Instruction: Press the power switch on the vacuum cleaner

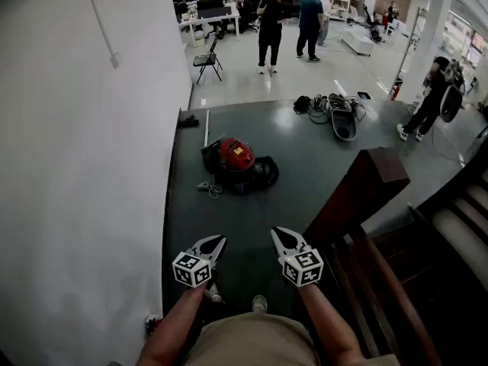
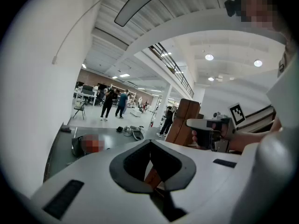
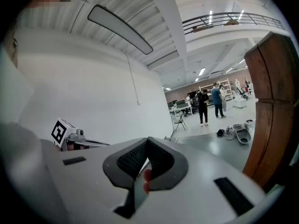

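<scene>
- Head view: vacuum cleaner [image 1: 238,162], a canister type with a red domed top on a black body. It lies on the floor near the wall, well ahead of both tools and touched by neither.
- Power switch: too small to pick out from here; a pale patch shows on the red top, purpose unclear.
- Handling, as a judgement: hard plastic shell, stiff and fairly heavy, and it may roll if pushed sideways. A press should go straight down on the top with one closed tip; no grasp is needed.
- Cord [image 1: 209,188]: a loose pale tangle on the floor just beside the canister's near left side.
- Left tool [image 1: 215,244]: jaws pressed together at the tips, nothing between them, held low in front of the person.
- Right tool [image 1: 280,239]: jaws likewise together and empty, level with the left one.
- Floor [image 1: 305,181]: dark grey-green, smooth, slightly glossy.
- Wall [image 1: 76,166]: plain white, along the left.
- Wooden newel post [image 1: 366,185] and stairs [image 1: 457,235]: close on the right.
- Cable heap [image 1: 324,107]: on the far floor, well apart from the canister.
- Room: large open hall; folding chair [image 1: 207,59], desks, shelving and several standing people in the distance.
</scene>
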Available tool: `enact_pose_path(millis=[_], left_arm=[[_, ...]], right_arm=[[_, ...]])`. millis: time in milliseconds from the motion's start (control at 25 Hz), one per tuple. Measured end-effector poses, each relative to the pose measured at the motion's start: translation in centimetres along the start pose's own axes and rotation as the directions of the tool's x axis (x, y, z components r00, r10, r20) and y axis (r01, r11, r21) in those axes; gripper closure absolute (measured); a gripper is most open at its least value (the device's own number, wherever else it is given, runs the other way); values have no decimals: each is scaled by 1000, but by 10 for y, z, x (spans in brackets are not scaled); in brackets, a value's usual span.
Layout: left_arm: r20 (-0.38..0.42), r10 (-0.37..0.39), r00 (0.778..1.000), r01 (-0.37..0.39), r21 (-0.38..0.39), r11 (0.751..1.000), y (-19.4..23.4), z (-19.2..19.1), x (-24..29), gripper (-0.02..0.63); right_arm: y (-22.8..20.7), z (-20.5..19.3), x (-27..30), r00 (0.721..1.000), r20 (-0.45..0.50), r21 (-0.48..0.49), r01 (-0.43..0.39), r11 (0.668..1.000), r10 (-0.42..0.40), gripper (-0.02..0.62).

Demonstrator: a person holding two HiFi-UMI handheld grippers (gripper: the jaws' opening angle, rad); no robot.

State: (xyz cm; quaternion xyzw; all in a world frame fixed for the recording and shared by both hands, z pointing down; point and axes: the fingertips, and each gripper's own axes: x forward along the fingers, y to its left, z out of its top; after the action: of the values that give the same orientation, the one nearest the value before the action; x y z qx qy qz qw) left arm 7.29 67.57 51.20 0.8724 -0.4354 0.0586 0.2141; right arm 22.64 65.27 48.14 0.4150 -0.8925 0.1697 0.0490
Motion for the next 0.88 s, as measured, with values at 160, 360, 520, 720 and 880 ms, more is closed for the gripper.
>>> enact_pose_path(millis=[160,360,520,720,880], left_arm=[[-1,1,1000,-1,2,1000,-1,0,0,601],[-1,0,1000,0,0,1000,-6,-3,1,600],[-15,6,1000,-6,-7,1000,-6,-10,1,600],[-28,24,999,-24,0,1000,3,-11,-2,600],[-48,41,998,-41,2,999,14,-9,-5,600]], right_arm=[[4,-6,-1,1000,-8,15,-4,1000,4,586],[6,-10,-1,1000,-13,17,-17,1000,17,586],[11,-16,0,999,-20,34,-42,999,43,586],[24,-24,10,992,-32,62,-121,991,123,584],[22,-23,24,991,-30,51,-128,991,129,584]])
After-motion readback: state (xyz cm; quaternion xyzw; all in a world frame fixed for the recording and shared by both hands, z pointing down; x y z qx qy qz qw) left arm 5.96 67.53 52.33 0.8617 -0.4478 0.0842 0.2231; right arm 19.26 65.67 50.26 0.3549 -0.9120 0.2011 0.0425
